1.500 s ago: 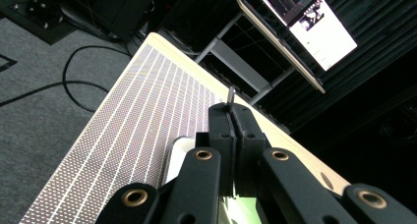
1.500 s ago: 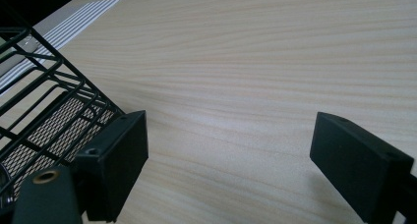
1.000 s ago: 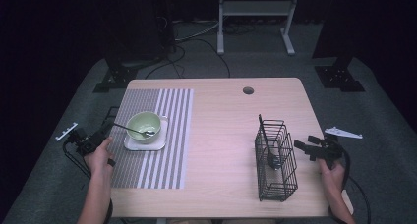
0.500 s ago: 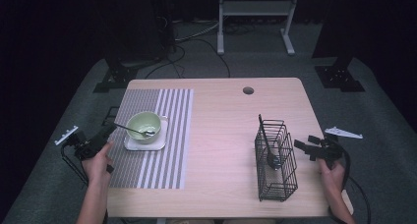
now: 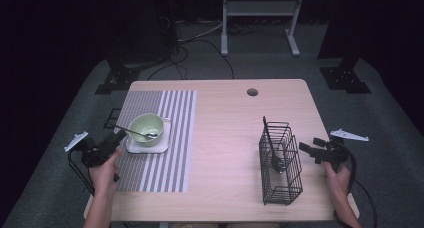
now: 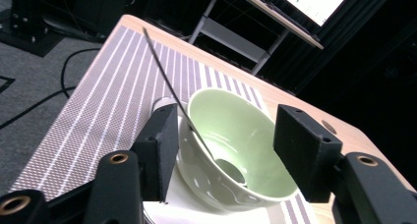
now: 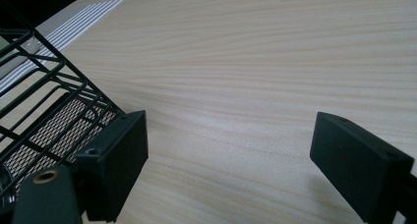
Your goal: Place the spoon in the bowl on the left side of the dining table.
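With the spoon (image 5: pixel 136 132) resting in the green bowl (image 5: pixel 146 127) on its plate, the left tool (image 6: pixel 226 135), jaws just opened and empty, sat beside the bowl; next, it apparently needed withdrawing, while the right tool (image 7: pixel 231 150) waited open and empty.
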### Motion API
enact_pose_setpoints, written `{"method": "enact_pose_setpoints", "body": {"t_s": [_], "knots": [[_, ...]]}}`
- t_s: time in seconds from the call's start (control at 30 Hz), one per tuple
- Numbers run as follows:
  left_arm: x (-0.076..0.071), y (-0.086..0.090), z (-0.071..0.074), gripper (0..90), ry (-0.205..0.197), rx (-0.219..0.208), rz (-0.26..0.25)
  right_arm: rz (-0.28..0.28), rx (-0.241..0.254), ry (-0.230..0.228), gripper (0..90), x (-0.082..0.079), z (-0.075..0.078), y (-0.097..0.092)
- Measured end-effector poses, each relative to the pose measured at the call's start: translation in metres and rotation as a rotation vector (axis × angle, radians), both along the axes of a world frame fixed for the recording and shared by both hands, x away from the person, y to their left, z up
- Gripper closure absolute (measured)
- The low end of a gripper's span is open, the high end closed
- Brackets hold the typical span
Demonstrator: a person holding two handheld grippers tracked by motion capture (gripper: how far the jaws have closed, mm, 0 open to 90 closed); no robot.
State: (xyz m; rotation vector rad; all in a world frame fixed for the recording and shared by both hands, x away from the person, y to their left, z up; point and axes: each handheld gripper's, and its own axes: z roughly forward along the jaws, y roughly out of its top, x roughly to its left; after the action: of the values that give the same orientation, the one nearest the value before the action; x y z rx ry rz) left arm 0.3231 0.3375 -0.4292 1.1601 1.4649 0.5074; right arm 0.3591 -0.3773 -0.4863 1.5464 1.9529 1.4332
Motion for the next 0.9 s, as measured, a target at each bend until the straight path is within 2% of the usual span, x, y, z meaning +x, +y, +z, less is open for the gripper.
{"method": "enact_pose_setpoints", "body": {"t_s": [0.3, 0.47, 0.9], "knots": [[-0.003, -0.011, -0.005, 35.0, 0.015, -0.004, -0.032, 0.001, 0.001, 0.000, 13.3, 0.000, 0.000, 0.000], [-0.005, -0.015, -0.004, 33.2, 0.018, 0.018, -0.047, 0.001, 0.000, 0.000, 13.4, 0.000, 0.000, 0.000], [-0.009, -0.030, -0.004, 26.8, 0.021, 0.040, -0.093, 0.002, -0.002, -0.002, 13.3, -0.001, 0.000, 0.001]]}}
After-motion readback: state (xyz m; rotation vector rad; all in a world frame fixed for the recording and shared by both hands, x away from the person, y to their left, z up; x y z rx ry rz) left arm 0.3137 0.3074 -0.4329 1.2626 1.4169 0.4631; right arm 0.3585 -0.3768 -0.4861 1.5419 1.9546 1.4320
